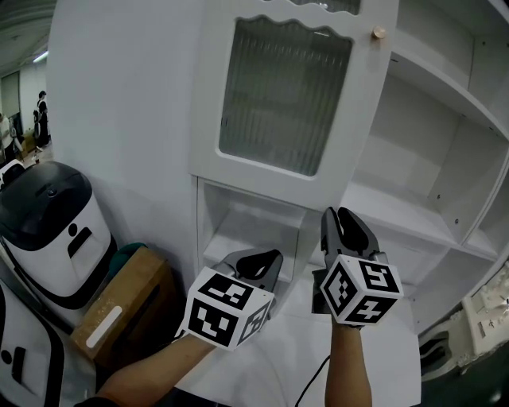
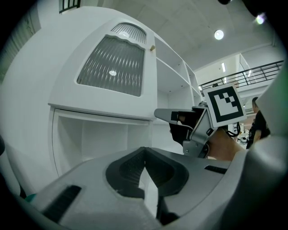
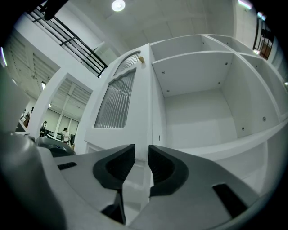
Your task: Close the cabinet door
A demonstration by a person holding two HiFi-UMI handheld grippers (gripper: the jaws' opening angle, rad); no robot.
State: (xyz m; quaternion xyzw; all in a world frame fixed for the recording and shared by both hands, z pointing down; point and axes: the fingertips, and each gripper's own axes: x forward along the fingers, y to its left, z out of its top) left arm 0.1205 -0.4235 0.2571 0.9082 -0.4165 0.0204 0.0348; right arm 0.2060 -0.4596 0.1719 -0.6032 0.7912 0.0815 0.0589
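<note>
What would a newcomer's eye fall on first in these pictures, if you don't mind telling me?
The white cabinet door with its ribbed glass panel stands open at the head view's upper centre, with white shelves to its right. Below it, the left gripper and right gripper, each bearing a black-and-white marker cube, point forward.

Grey left gripper (image 1: 266, 256) and right gripper (image 1: 339, 213), black ribbed lining in jaws, black-and-white marker cubes (image 1: 227, 308), thin dark cable (image 1: 312, 380)

Bright even light from ceiling lamps (image 3: 118, 5), soft shadows, fisheye distortion, dark corners.
</note>
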